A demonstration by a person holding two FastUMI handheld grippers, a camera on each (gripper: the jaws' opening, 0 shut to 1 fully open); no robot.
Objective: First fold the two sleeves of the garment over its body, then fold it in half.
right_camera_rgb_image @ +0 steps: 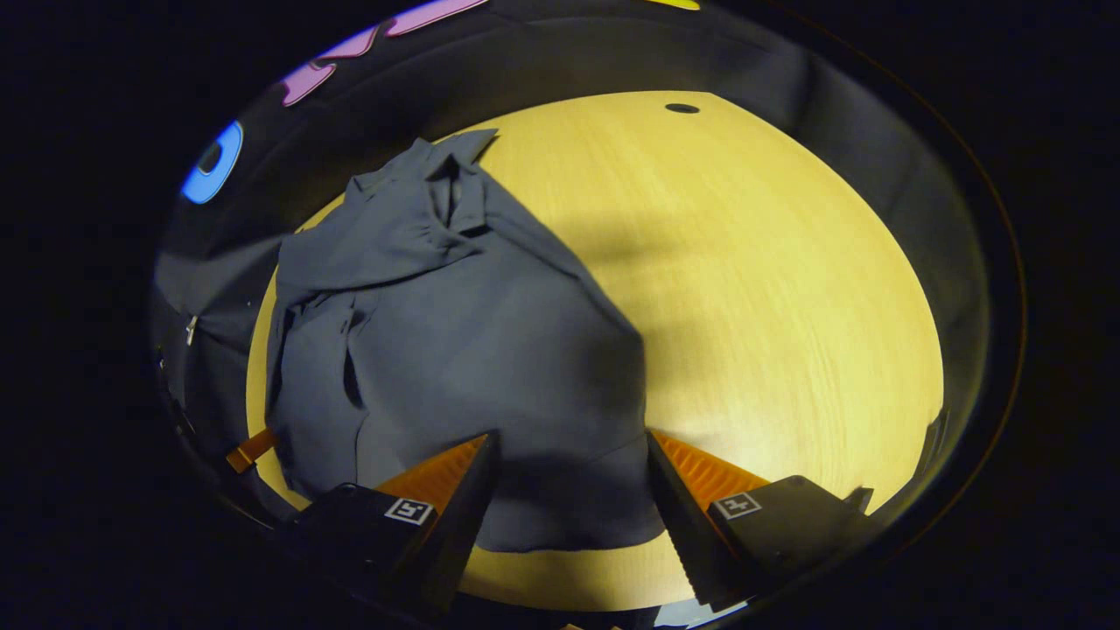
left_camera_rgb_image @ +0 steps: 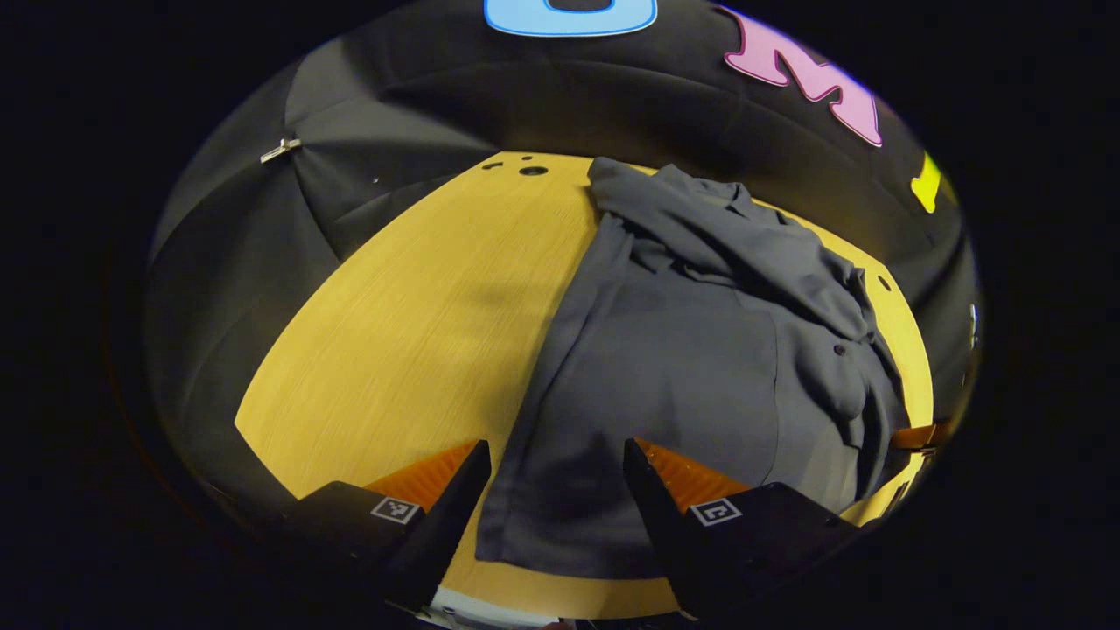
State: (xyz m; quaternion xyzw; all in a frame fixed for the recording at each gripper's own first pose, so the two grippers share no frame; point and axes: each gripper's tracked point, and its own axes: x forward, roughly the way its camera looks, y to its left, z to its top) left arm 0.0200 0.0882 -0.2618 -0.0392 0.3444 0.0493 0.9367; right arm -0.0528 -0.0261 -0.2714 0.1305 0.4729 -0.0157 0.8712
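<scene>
A dark grey garment (left_camera_rgb_image: 691, 350) lies on a yellow wood-grain tabletop (left_camera_rgb_image: 420, 332), its collar end toward the booth's far wall and its hem toward the near edge. A sleeve (left_camera_rgb_image: 744, 236) is folded across the upper body in a rumpled diagonal band, and the cloth bunches in loose folds along one side, where small buttons show. In the right gripper view the same garment (right_camera_rgb_image: 464, 350) sits on the left half of the tabletop (right_camera_rgb_image: 770, 289), collar (right_camera_rgb_image: 455, 188) standing in a crease at the top, hem curving just short of the near edge.

The left gripper (left_camera_rgb_image: 556, 490) hangs above the hem's near corner, jaws spread wide with cloth visible in the gap between them and nothing held. The right gripper (right_camera_rgb_image: 573, 486) hangs above the opposite hem corner, jaws likewise wide apart and empty; whether either touches the cloth cannot be told. A small part of the other gripper shows at the garment's far side in each view.

Small dark holes (left_camera_rgb_image: 532, 170) mark the tabletop near the far edge. Black cloth walls close the booth on all sides.
</scene>
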